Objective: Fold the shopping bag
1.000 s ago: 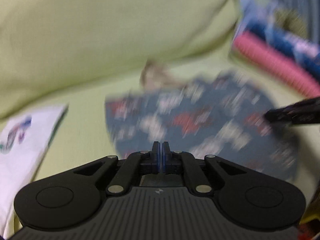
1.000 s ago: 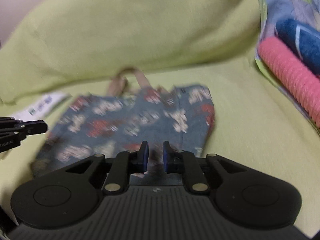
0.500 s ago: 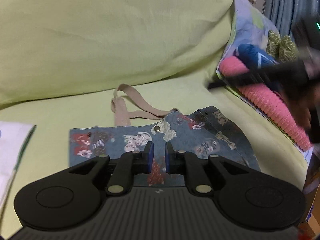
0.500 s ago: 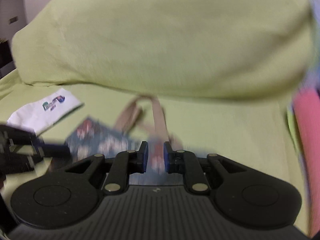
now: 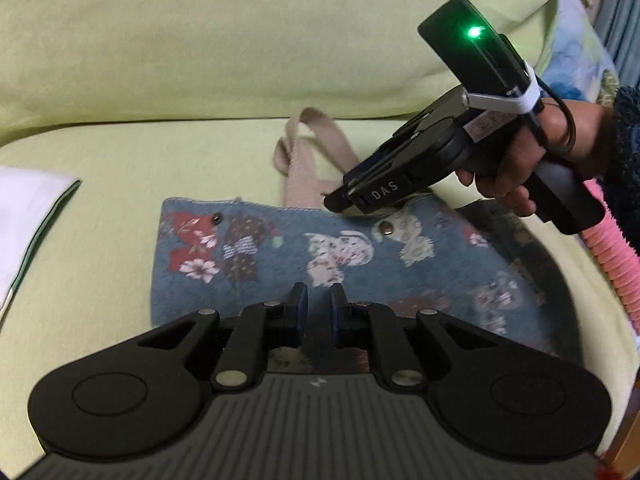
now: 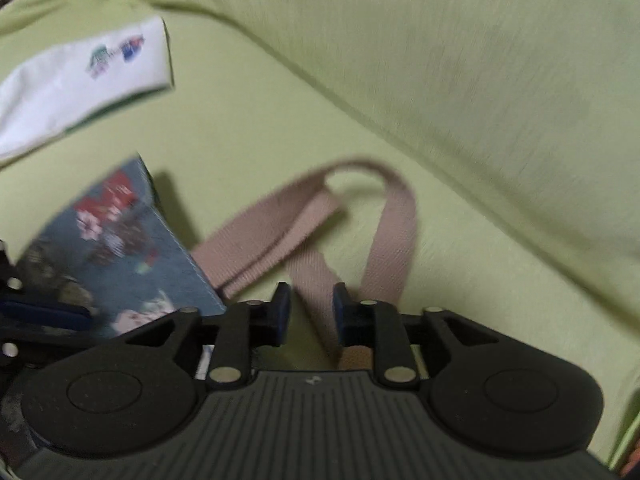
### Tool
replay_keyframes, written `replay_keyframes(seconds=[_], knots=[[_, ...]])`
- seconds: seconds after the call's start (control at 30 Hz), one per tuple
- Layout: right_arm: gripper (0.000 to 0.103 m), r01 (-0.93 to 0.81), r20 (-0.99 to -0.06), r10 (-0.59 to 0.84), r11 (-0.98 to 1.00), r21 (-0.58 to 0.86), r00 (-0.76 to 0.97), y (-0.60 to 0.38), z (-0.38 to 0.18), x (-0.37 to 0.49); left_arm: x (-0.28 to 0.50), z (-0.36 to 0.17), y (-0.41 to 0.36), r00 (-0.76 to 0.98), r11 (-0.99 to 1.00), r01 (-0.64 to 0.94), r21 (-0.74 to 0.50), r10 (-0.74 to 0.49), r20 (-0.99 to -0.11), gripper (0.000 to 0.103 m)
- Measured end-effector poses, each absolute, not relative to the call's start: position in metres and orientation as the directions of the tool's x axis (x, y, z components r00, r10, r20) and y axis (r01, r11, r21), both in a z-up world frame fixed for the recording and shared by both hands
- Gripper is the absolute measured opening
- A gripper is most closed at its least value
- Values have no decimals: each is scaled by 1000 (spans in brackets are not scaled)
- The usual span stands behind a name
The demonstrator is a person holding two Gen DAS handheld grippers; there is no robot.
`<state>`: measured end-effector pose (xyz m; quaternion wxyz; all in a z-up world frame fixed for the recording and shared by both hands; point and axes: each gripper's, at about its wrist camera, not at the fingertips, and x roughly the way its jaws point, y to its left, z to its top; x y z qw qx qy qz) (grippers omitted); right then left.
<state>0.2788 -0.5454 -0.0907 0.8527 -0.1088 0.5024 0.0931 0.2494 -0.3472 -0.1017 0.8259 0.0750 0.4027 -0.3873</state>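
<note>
My left gripper (image 5: 318, 300) hangs released, jaws slightly apart, over the near edge of the bag (image 5: 340, 264), which lies flat on the green sofa seat (image 5: 120, 184). My right gripper (image 6: 308, 306) is also released, jaws apart astride one beige strap (image 6: 316, 276) just past the bag's top edge; whether the pads touch it I cannot tell. Bare seat lies between the bag's left edge and the white cloth (image 5: 28, 208). A pink roll (image 5: 612, 256) crowds the seat's right edge.
</note>
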Motion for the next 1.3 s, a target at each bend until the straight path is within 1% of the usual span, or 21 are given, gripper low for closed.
replay_keyframes(seconds=[0.03,0.07,0.1,0.13,0.27,0.33,0.4,0.57,0.67,0.7,0.77,0.83,0.9,0.97,1.03,1.1,1.13,1.17,1.23,1.27,1.3], knots=[[28,-265,-874,47,959,-95,484,-545,-94,280,249,-102,-347,377,689,701,-187,-579,-723,12],[23,-248,-866,39,963,-100,499,-546,-95,281,248,-102,-347,378,687,702,-185,-581,-721,12],[5,-212,-860,22,972,-101,510,-548,-96,282,246,-101,-347,381,686,705,-181,-581,-719,12],[0,-176,-852,-16,976,-126,523,-549,-97,282,245,-101,-348,382,683,709,-175,-581,-719,12],[0,0,-729,-300,925,-380,615,-554,-91,276,240,-105,-353,395,689,711,-142,-558,-730,12],[9,91,-688,-329,929,-359,647,-564,-75,269,238,-106,-355,398,691,710,-135,-552,-732,12],[64,25,-753,-268,948,-317,601,-567,-67,265,237,-104,-356,402,690,712,-128,-550,-732,12],[68,-40,-795,-84,990,-134,600,-579,-36,232,236,-100,-355,408,693,711,-118,-544,-733,13],[58,23,-775,19,999,43,631,-599,-25,203,234,-98,-354,411,692,713,-113,-543,-732,13],[43,39,-776,37,996,79,629,-603,-27,192,234,-98,-354,412,692,713,-112,-542,-732,13],[26,60,-776,31,994,89,630,-610,-30,181,233,-98,-354,416,696,710,-107,-537,-734,13],[19,80,-783,-20,996,38,622,-610,-32,179,231,-99,-355,419,695,712,-98,-533,-735,13],[19,74,-775,-68,997,-27,629,-608,-35,183,229,-100,-357,424,689,720,-84,-532,-733,15],[19,60,-771,-105,994,-87,628,-605,-39,197,229,-101,-357,425,685,724,-80,-535,-730,25],[23,24,-775,-124,990,-139,620,-602,-45,215,232,-101,-356,427,689,720,-87,-538,-727,26],[63,-22,-778,-143,980,-197,612,-598,-51,235,234,-102,-355,428,690,718,-93,-542,-723,26],[69,-47,-771,-165,968,-245,615,-593,-56,245,235,-103,-355,428,691,717,-93,-542,-723,26],[69,-74,-769,-183,955,-286,613,-588,-63,256,236,-104,-355,429,691,717,-91,-540,-724,26],[57,-113,-796,-217,935,-336,565,-582,-81,280,238,-106,-355,432,693,716,-86,-536,-725,26],[42,-108,-808,-245,929,-353,537,-582,-89,292,239,-107,-355,433,693,716,-84,-535,-725,26],[35,-82,-807,-266,930,-359,527,-583,-93,303,239,-107,-355,436,692,717,-79,-534,-724,26]])
